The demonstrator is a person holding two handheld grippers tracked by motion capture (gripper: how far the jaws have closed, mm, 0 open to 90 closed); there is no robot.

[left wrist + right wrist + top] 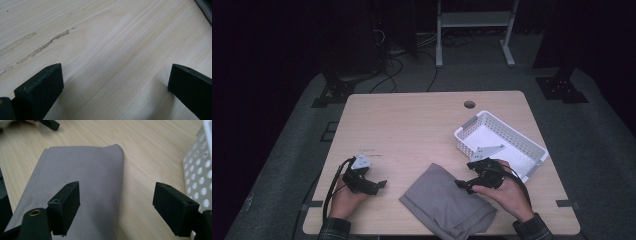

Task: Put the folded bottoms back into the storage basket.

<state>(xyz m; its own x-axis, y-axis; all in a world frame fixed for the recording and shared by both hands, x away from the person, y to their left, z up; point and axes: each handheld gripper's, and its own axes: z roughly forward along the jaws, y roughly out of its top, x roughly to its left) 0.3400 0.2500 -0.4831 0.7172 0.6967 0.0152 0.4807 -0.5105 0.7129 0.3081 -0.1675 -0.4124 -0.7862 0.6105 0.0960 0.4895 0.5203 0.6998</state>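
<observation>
A folded grey cloth (444,200) lies on the wooden table (412,120) near its front edge. My right gripper (463,184) hovers over the cloth's right edge, held in a hand and pointing left. In the right gripper view its jaws (116,200) stand wide open: the left one is above the cloth (82,175), the right one above bare wood, and nothing is gripped. My left gripper (379,185) rests at the front left, a short way left of the cloth. In the left gripper view it (115,82) is open over bare wood.
A white perforated basket (532,147) stands at the right of the table, just behind the right hand, and its wall (200,170) is close to the right jaw. A cable hole (469,104) sits near the far edge. Dark floor, cables and frame legs lie beyond.
</observation>
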